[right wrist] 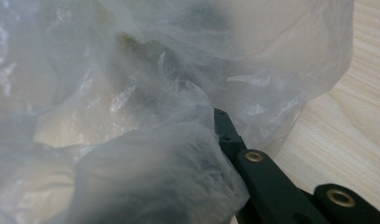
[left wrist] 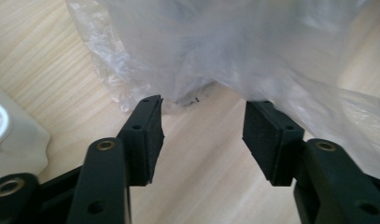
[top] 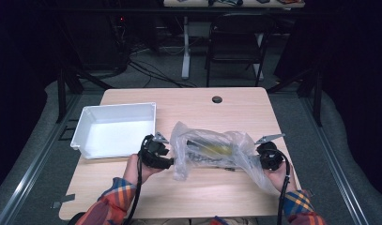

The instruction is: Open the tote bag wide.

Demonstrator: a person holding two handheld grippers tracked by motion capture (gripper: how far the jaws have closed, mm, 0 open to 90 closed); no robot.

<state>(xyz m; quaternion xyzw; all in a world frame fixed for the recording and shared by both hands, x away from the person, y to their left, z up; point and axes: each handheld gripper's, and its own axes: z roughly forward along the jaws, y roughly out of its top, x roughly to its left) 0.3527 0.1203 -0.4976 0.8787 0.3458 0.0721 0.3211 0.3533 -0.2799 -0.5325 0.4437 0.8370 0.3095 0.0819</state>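
Meanwhile the right gripper [right wrist: 215, 140] pinched the plastic bag's [top: 212, 150] edge; the left gripper's [left wrist: 201, 140] jaws stood open over bare table [left wrist: 201, 186].

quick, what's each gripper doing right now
left gripper: open, jaws apart at the edge of the plastic bag, nothing pinched.
right gripper: shut on the plastic bag.

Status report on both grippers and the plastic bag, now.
Left gripper open, jaws clear of the clear plastic bag. Right gripper shut on the bag's end. White bin sits left, nothing blocking.
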